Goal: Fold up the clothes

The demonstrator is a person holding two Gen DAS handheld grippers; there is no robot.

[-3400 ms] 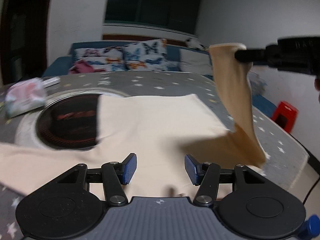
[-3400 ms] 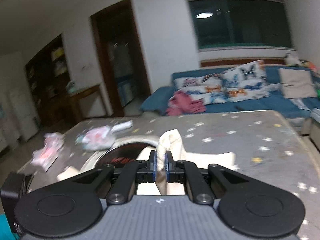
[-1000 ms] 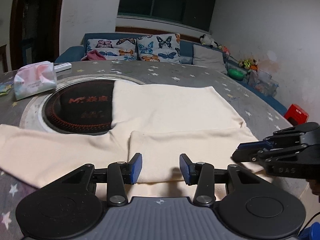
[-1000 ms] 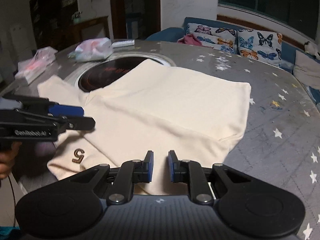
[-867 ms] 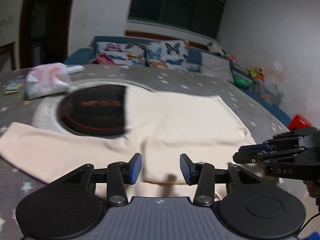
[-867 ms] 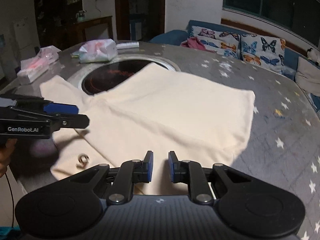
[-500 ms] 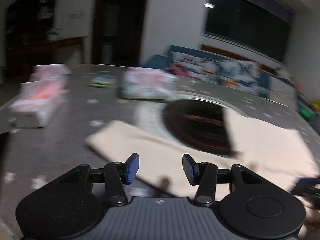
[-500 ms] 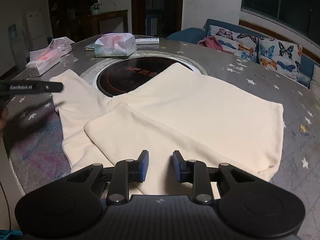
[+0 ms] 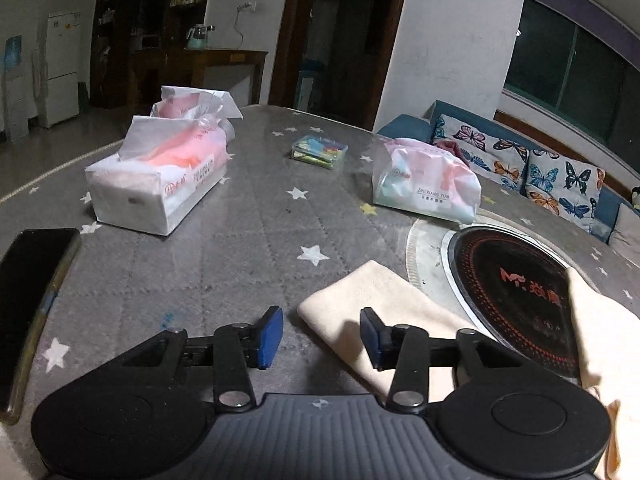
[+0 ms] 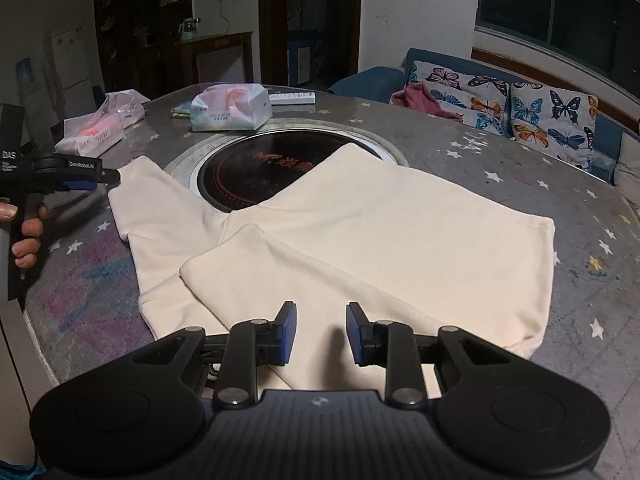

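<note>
1. Covering most of your view: one round grey table (image 10: 500, 168) with star print, and one black round cooktop (image 10: 248, 172) set in its middle.
2. One cream garment (image 10: 400, 232) lies flat on the table. Its far edge overlaps the cooktop. One sleeve is folded in across the near part of the body; the other sleeve (image 9: 360, 300) stretches out to your left.
3. Two butterfly cushions (image 10: 548, 120) on the blue sofa behind, plus one pink cloth beside them.
4. Tissue packs: three counted. Two pink-and-white ones (image 9: 156, 176) at far left, one behind the other, and one pastel pack (image 9: 426, 186) beside the cooktop rim.
5. Two tongs. Your left gripper (image 9: 322, 338) has its blue pads wide apart and grips nothing; the outstretched sleeve's end lies between and below the pads. Can't tell if it touches.
6. Your right gripper (image 10: 321, 332) is parted too, a narrower gap, holding nothing, low over the folded sleeve at the near table edge.
7. One dark phone (image 9: 36, 300) at the left table edge.
8. One small clear box (image 9: 319, 151) of coloured bits, and one white remote (image 10: 292, 98) far back.
</note>
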